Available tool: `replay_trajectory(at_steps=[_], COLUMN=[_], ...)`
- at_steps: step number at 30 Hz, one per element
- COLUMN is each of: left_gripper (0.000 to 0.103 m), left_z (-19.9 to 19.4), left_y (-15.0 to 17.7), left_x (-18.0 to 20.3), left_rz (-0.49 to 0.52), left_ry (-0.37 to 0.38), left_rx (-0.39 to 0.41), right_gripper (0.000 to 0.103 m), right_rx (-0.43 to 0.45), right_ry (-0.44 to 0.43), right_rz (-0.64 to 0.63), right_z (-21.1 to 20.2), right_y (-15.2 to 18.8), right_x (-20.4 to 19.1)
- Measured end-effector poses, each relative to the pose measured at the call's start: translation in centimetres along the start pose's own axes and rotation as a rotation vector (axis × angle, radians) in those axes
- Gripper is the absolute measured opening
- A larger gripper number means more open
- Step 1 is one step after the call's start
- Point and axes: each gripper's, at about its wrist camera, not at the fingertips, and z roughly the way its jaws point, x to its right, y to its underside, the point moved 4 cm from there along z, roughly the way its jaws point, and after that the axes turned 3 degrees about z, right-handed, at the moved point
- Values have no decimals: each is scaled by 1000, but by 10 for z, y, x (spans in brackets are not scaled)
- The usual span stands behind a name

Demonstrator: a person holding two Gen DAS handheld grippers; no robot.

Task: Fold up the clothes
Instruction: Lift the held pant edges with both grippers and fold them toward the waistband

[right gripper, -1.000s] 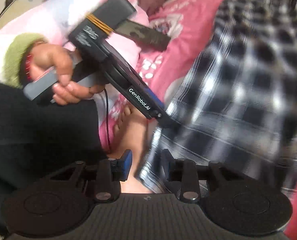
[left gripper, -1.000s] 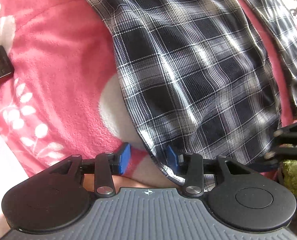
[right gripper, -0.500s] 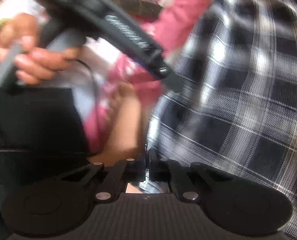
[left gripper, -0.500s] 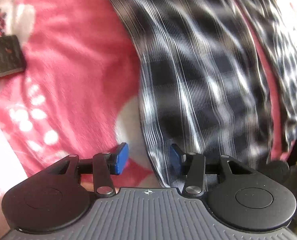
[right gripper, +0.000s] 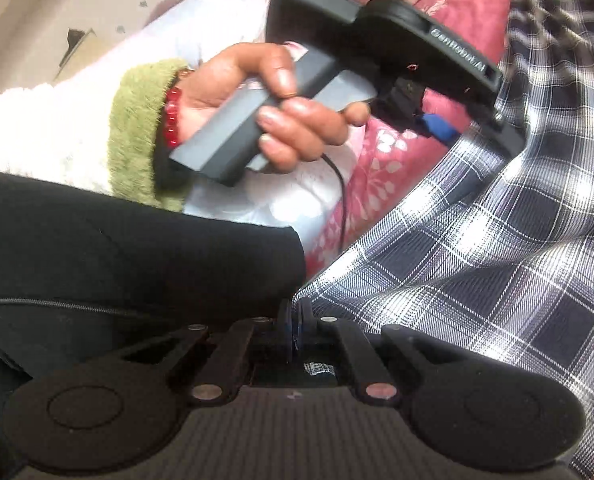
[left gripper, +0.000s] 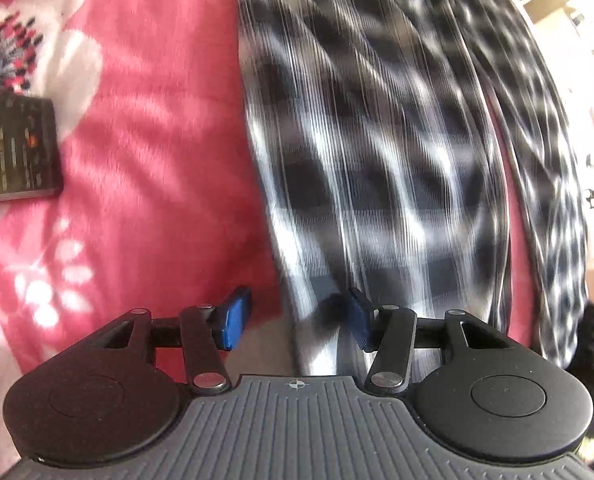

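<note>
1. The plaid shirt [left gripper: 377, 152], black and white check, lies spread over a pink blanket [left gripper: 157, 140]. In the left wrist view it fills the middle and right of the frame, blurred by motion; in the right wrist view it covers the right half and lower right.
2. The left gripper [left gripper: 293, 316] points steeply down at the shirt's left edge. Its blue pads [left gripper: 233, 318] stand apart, and the jaws have just been opening. The shirt's hem runs down between them, closer to the right pad, but neither pad presses on it.
3. The right gripper [right gripper: 295, 326], at the bottom centre of its view, has its jaws pressed together on the corner of the shirt, whose edge runs from there up toward the upper right.
4. In the right wrist view a hand [right gripper: 265, 104] with a green fuzzy cuff [right gripper: 137, 128] and red bead bracelet [right gripper: 172, 116] holds the left gripper's grey handle in the upper middle of the frame.
5. A black-sleeved arm [right gripper: 117, 248] crosses the left of that view.
6. A dark flat box [left gripper: 15, 148] lies on the blanket at the left edge of the left wrist view, well apart from the shirt.
</note>
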Motion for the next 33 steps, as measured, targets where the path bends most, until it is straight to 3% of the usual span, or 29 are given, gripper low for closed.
replay_trajectory(at_steps=[3, 4, 7, 9, 16, 21, 24, 27, 33], left_gripper=[51, 51, 51, 51, 49, 32, 11, 3, 1], left_z=[-13, -6, -21, -70, -75, -72, -69, -65, -97], left_y=[-8, -14, -2, 23, 8, -10, -19, -29, -34], left_x=[11, 6, 26, 70, 65, 64, 74, 88, 131], left_rz=[-39, -49, -56, -66, -81, -83, -57, -10, 9], left_ry=[29, 38, 41, 35, -23, -53, -70, -108, -134], left_rx=[46, 58, 92, 100, 131, 123, 136, 166, 242], right_gripper=[2, 2, 2, 2, 2, 2, 2, 2, 2], right_rx=[-2, -5, -7, -4, -8, 35, 51, 72, 182], right_ry=[-11, -11, -15, -21, -30, -47, -52, -51, -47], right_rz=[7, 5, -9, -12, 3, 12, 24, 15, 44], right_z=[-1, 13, 16, 15, 10, -4, -6, -2, -19], right_y=[1, -16, -16, -17, -19, -20, -24, -25, -25], right_x=[-2, -6, -13, -16, -23, -25, -23, -24, -23])
